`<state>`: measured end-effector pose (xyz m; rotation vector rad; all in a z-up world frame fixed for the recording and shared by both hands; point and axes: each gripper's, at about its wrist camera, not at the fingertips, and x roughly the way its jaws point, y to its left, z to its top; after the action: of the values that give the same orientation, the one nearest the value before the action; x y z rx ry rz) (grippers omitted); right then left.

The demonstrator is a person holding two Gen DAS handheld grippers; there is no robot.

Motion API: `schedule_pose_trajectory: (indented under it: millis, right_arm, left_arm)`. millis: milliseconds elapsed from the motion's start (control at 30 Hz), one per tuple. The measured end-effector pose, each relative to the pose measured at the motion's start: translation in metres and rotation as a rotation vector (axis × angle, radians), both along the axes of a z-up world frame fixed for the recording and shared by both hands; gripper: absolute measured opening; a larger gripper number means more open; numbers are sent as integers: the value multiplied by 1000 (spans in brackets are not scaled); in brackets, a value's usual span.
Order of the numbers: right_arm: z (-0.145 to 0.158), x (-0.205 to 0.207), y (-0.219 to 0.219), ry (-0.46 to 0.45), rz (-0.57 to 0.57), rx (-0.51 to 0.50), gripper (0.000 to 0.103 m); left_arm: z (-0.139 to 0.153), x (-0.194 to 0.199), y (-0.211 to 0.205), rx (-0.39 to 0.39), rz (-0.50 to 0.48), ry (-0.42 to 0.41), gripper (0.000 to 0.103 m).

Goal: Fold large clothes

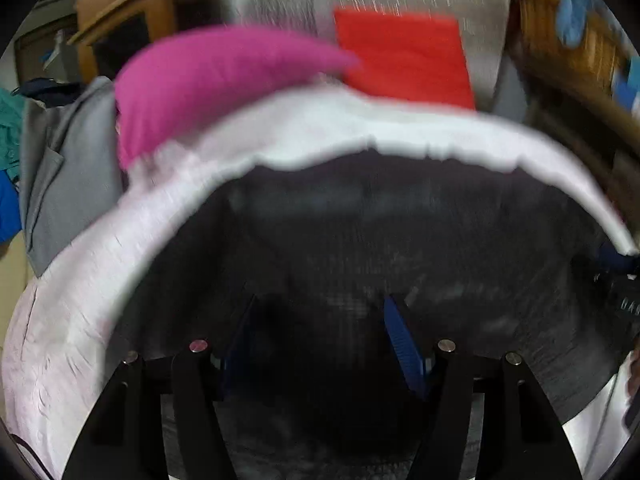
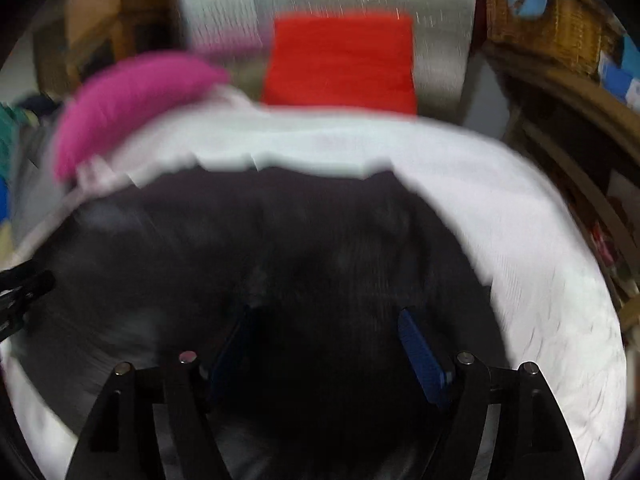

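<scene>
The dark garment [image 1: 380,232] was spread across the near part of a white-covered bed [image 1: 80,280], directly ahead of both tools. The left hand-held gripper [image 1: 320,320] was seen with its blue pads apart and nothing pressed between them, the dark cloth lying beyond; the right hand-held gripper [image 2: 328,332] stood likewise apart and empty over the same cloth. Both views were blurred, so the garment's edges could not be made out. A mis-aimed pinch was judged the main risk: only one layer, or the white sheet beneath, might be caught. Farther off, a magenta cloth [image 1: 208,80] at the left and a red folded cloth [image 1: 404,56] could be dragged along.
</scene>
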<state>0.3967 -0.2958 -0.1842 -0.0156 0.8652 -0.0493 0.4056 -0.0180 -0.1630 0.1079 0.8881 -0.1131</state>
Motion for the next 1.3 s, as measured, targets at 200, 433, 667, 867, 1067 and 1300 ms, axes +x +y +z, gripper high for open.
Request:
schedule_pose_trajectory:
  millis: [200, 433, 667, 867, 1067, 1300]
  right_arm:
    - [-3, 6, -12, 37, -55, 25, 88]
    - [45, -70, 16, -166, -67, 114, 89]
    - [-2, -80, 62, -99, -1, 36, 89]
    - [-24, -74, 71, -106, -6, -73, 97]
    - [-10, -73, 61, -69, 1, -26, 96]
    - [16, -93, 18, -123, -81, 75, 97]
  left_arm:
    - [-11, 5, 2, 17, 30, 27, 68]
    - [38, -47, 12, -105, 48, -109, 68]
    - [-7, -59, -26, -25, -5, -68, 69]
    - [-21, -54, -35, 43, -27, -99, 71]
    - [1, -65, -5, -87, -31, -85, 71]
    - [1, -71, 67, -115, 143, -88, 72]
